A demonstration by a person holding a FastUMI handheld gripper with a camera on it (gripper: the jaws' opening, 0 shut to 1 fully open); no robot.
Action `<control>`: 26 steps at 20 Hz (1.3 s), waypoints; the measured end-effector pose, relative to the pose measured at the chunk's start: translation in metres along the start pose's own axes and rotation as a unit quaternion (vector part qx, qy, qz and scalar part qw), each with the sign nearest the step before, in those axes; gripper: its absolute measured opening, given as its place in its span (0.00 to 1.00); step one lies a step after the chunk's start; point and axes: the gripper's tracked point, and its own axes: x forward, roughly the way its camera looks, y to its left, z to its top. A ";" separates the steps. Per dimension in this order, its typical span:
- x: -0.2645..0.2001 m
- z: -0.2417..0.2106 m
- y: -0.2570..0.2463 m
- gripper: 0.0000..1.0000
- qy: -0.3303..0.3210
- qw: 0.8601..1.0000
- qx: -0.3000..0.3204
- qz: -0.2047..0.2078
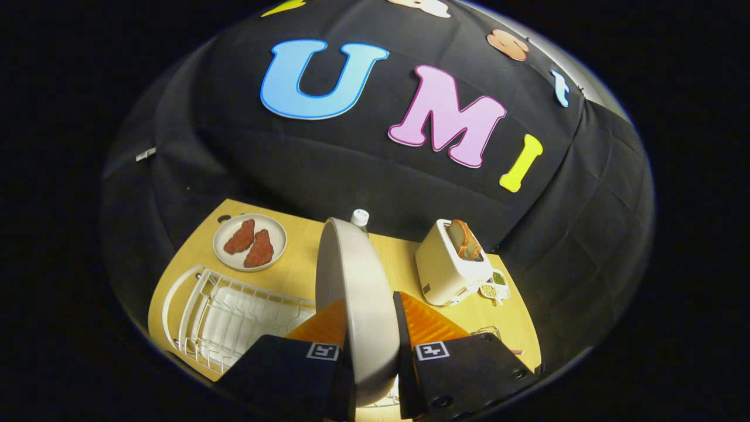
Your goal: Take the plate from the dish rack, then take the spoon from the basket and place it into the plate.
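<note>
The gripper (370,328) has its jaws clamped on the plate (354,293), which stands on edge between the two orange fingers (430,322), its rim rising ahead of them above the worktop (398,252). Just left of the plate lies the white wire dish rack (222,316). Beyond the plate to its left sits a dish with two reddish pieces (250,242), a white bottle cap (360,217) shows right behind the plate's top, and a toaster with bread (451,261) stands to its right.

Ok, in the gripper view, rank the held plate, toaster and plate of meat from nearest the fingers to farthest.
1. Held plate, on edge, clamped between the gripper's fingers.
2. Toaster, ahead to the right.
3. Plate of meat, far left, beyond the dish rack.
</note>
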 end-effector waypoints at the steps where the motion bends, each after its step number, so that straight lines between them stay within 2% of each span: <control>1: -0.007 0.006 -0.009 0.32 -0.008 1.000 0.011 0.011; 4: -0.030 0.018 -0.040 0.32 -0.022 0.997 0.059 0.048; 8: -0.061 0.031 -0.108 0.32 -0.045 0.989 0.116 0.075; 13: -0.093 0.015 -0.200 0.32 -0.063 0.980 0.155 0.109; 19: -0.105 -0.078 -0.279 0.32 -0.022 0.963 0.215 0.159; 23: -0.105 -0.153 -0.288 0.32 0.028 0.937 0.279 0.208; 26: -0.097 -0.210 -0.292 0.32 0.065 0.932 0.287 0.212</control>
